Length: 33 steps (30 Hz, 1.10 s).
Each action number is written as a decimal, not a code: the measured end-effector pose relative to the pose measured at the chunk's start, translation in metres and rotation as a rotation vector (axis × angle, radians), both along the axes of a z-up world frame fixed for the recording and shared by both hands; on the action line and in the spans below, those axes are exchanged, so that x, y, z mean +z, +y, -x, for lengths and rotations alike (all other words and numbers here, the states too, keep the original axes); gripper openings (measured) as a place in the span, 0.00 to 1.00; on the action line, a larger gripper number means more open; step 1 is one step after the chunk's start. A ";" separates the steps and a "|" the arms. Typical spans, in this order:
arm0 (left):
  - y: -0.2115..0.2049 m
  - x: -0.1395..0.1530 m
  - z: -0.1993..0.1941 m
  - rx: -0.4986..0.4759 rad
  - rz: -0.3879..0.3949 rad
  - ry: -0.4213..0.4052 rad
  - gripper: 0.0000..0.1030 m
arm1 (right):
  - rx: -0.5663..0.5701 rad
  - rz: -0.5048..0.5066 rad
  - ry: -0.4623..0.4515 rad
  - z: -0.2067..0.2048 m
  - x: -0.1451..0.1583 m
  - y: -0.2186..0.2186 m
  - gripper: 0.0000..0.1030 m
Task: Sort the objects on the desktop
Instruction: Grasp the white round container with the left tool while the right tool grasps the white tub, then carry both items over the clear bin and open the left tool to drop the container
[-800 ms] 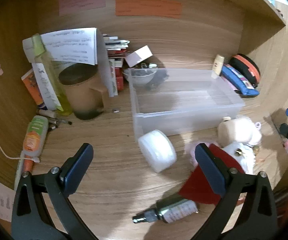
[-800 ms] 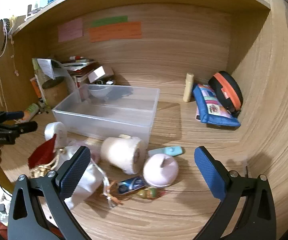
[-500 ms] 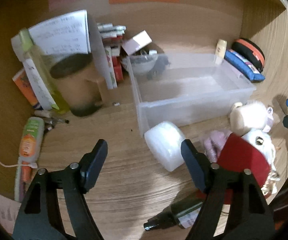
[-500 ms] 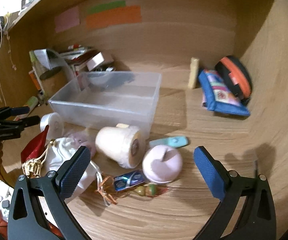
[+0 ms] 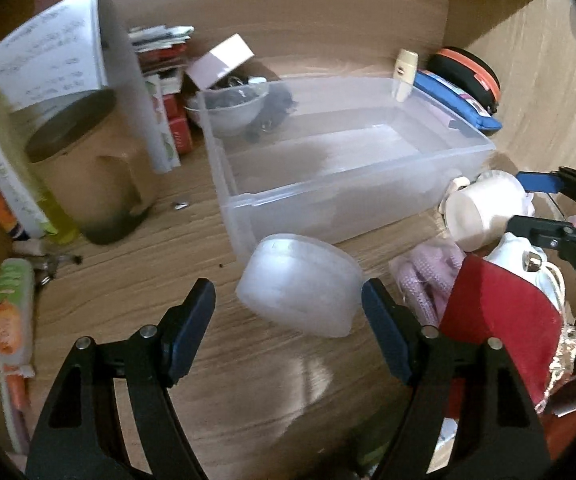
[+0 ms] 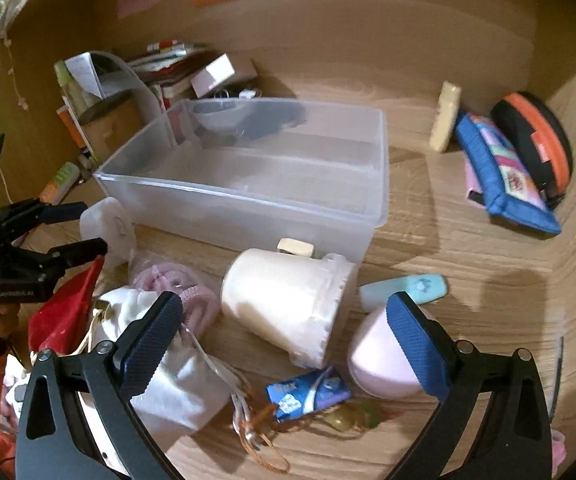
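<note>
Far left of the bench (image 5: 135,312), an orange-and-green tube (image 5: 12,312) lay flat near the edge, and a brown cup (image 5: 87,184) stood just beside a yellow-green bottle (image 5: 19,168), with papers and books leaning against the back wall behind them, seemingly parked out of the working area. Centre, the clear plastic bin (image 5: 344,184) sat empty as far as could be seen, likely the sorting target. Directly before its near left corner a white round jar (image 5: 300,288) lay tipped on its side. The left tongs (image 5: 288,312) were angled down over it, part open, with the jar between the two blue pads; the right pad sat at the jar's edge, the left pad stood clear, so no grip yet. Judged as lining up to take the jar first, since it lay closest to the bin. Further right, a loose pile: a pink knit piece (image 6: 179,292), a white drawstring pouch (image 6: 175,372), a red cloth (image 6: 63,316), then a cream cup (image 6: 288,304) on its side just in front of the bin. The right tongs (image 6: 283,344) hung wide open and empty above this cup, straddling it without contact. Beside it lay a pink dome (image 6: 384,364), a small blue packet (image 6: 308,394) and a pale blue stick (image 6: 408,292). Far right, a blue pouch (image 6: 504,176) leaned on an orange-and-black case (image 6: 536,140).
</note>
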State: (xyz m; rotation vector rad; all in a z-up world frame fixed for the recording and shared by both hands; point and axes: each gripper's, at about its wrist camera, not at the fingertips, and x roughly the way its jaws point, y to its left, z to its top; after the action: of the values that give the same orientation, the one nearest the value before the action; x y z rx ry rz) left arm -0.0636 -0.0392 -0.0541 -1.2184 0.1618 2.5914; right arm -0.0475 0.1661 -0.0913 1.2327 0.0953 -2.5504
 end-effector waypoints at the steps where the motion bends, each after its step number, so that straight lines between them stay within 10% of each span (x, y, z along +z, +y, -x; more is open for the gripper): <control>1: 0.001 -0.003 0.003 -0.009 -0.005 -0.011 0.74 | -0.002 -0.003 -0.015 0.003 -0.002 -0.001 0.93; 18: -0.017 -0.015 0.015 0.033 -0.125 -0.081 0.63 | -0.044 -0.024 -0.086 0.018 -0.013 -0.008 0.67; 33: -0.013 0.041 -0.017 0.110 -0.140 0.095 0.63 | -0.034 0.045 0.029 0.002 0.031 0.009 0.62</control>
State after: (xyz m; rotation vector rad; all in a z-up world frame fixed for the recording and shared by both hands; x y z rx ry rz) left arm -0.0469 -0.0526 -0.0128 -1.0843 -0.0689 2.7045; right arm -0.0491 0.1747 -0.0604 1.1910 0.0235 -2.5850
